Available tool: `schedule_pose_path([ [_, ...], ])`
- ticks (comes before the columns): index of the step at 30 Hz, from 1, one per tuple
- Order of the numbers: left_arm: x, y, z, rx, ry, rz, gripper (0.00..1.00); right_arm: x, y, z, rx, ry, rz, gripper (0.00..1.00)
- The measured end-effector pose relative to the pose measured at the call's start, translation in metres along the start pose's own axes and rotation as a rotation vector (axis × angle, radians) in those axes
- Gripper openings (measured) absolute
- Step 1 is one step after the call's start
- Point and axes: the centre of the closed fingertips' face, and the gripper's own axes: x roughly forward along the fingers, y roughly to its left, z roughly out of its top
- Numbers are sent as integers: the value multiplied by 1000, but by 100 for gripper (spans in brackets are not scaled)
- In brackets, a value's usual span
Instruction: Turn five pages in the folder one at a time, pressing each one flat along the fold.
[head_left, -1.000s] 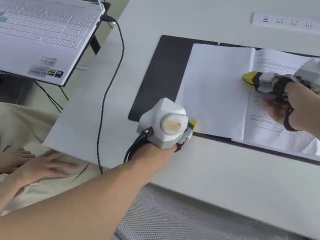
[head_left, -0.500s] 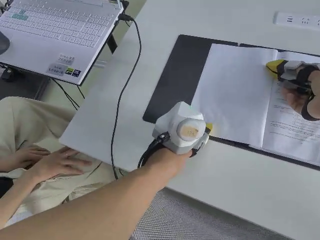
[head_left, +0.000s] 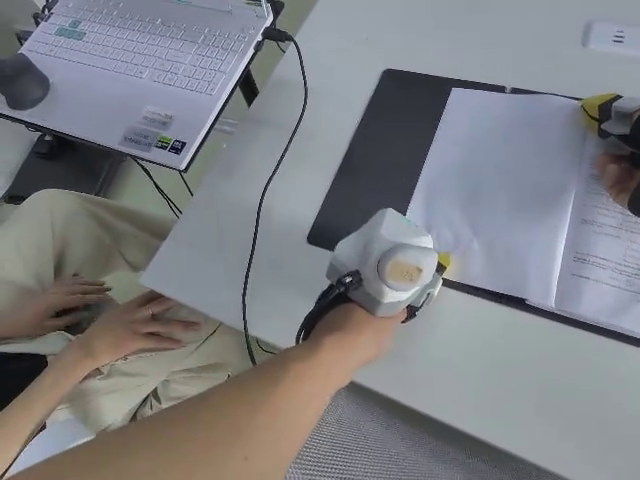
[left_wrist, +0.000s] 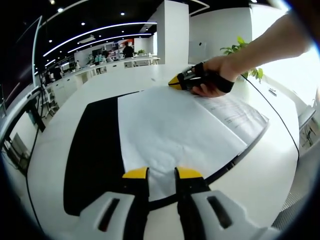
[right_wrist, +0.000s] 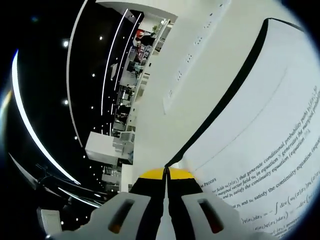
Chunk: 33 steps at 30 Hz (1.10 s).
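At the folder (head_left: 370, 160), the fingers of the right gripper (right_wrist: 166, 175) are closed and those of the left gripper (left_wrist: 161, 173) slightly parted, both empty. The page (head_left: 500, 180) could be creased if dragged.

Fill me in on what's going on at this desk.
A person is working on an open black folder with two hand-held grippers. The left hand-held gripper, jaws slightly apart, sits at the near edge of the blank left-hand page. The right hand-held gripper, jaws closed, is at the top of the printed page, beside the fold.
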Motion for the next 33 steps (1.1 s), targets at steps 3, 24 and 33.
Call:
schedule_pose_path([
  [3, 0, 0, 0, 2, 2, -1, 18, -1, 1, -1, 6, 6, 1, 0],
  [24, 0, -1, 1, 13, 12, -5, 18, -59, -12, -63, 55, 277, 94, 0],
  [33, -1, -1, 0, 21, 14, -7, 18, -93, -25, -89, 75, 342, 111, 0],
])
